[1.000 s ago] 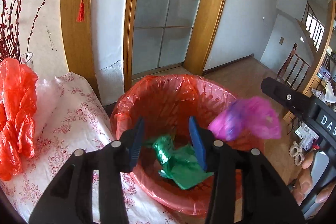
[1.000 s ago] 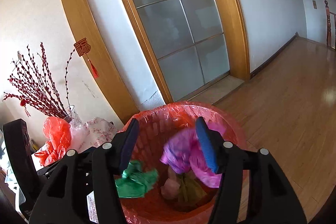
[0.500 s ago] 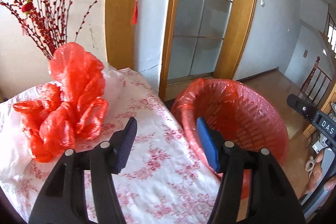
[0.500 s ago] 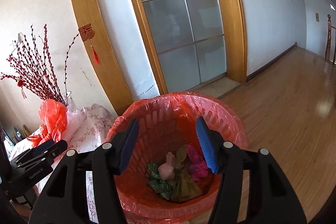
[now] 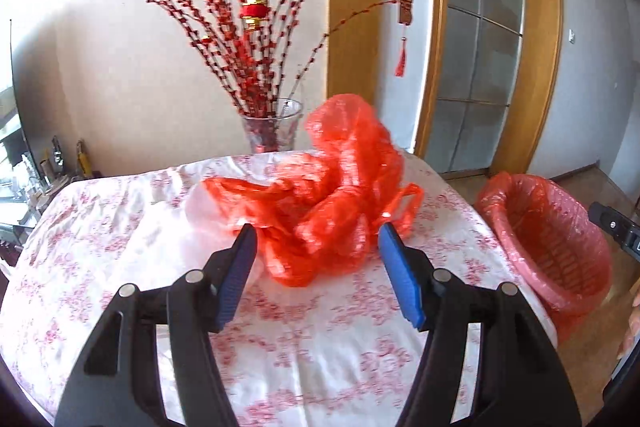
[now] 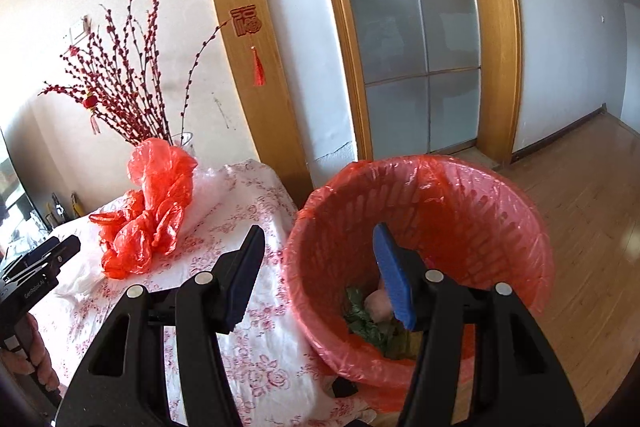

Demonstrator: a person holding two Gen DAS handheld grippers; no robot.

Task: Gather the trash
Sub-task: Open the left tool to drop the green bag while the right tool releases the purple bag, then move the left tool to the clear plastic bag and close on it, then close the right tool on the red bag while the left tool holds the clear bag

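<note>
Left gripper (image 5: 314, 251) jaws just opening, empty, lined up on crumpled red plastic bag (image 5: 332, 203) mid-frame; right gripper (image 6: 318, 255) released, empty; next: advance, clamp, carry to red-lined basket (image 5: 560, 247).

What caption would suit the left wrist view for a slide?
Open left gripper faces a crumpled red plastic bag on the floral tablecloth, with the red-lined trash basket at right.

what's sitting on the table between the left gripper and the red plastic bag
Nothing: in the left wrist view only bare flowered tablecloth lies between the open left gripper and the red plastic bag.
</note>
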